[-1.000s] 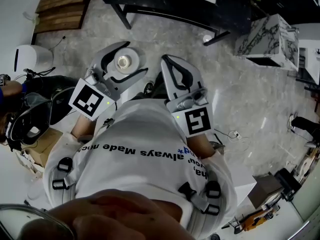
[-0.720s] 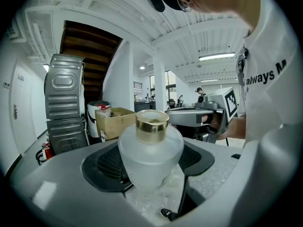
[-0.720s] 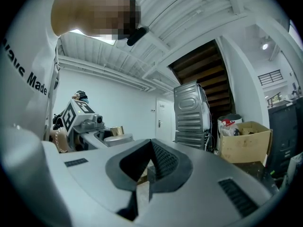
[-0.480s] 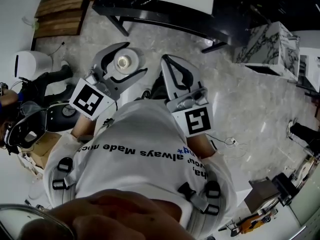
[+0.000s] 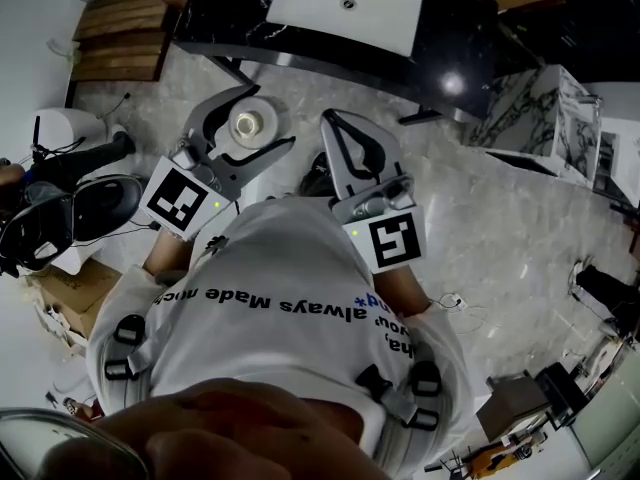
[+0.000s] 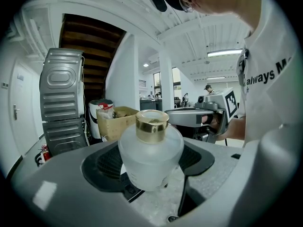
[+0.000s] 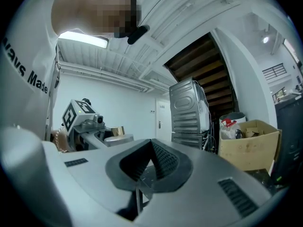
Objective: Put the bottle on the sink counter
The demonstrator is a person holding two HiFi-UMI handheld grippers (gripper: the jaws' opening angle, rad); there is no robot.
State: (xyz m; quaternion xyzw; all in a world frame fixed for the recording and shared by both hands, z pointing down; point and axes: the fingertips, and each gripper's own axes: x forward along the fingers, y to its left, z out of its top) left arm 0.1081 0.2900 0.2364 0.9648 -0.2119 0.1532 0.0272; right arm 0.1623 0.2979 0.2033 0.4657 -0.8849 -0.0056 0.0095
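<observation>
Across the top of my head view runs the black counter [image 5: 455,43], with a white rectangular basin [image 5: 345,8] set into it. Below it spreads the grey marbled floor [image 5: 500,218]. On that floor I see a cardboard box [image 5: 65,288] at far left, a marble-patterned block [image 5: 540,108] at right just beside the counter's end, and what looks like a thin white cable [image 5: 455,301] lower right.

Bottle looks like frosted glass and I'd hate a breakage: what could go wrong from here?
The bottle has a round, smooth body held only by the fingers of the left gripper above a stone floor; a slip could break it. The sink counter lies ahead, not beneath; released near its edge or the basin, it might tip.
</observation>
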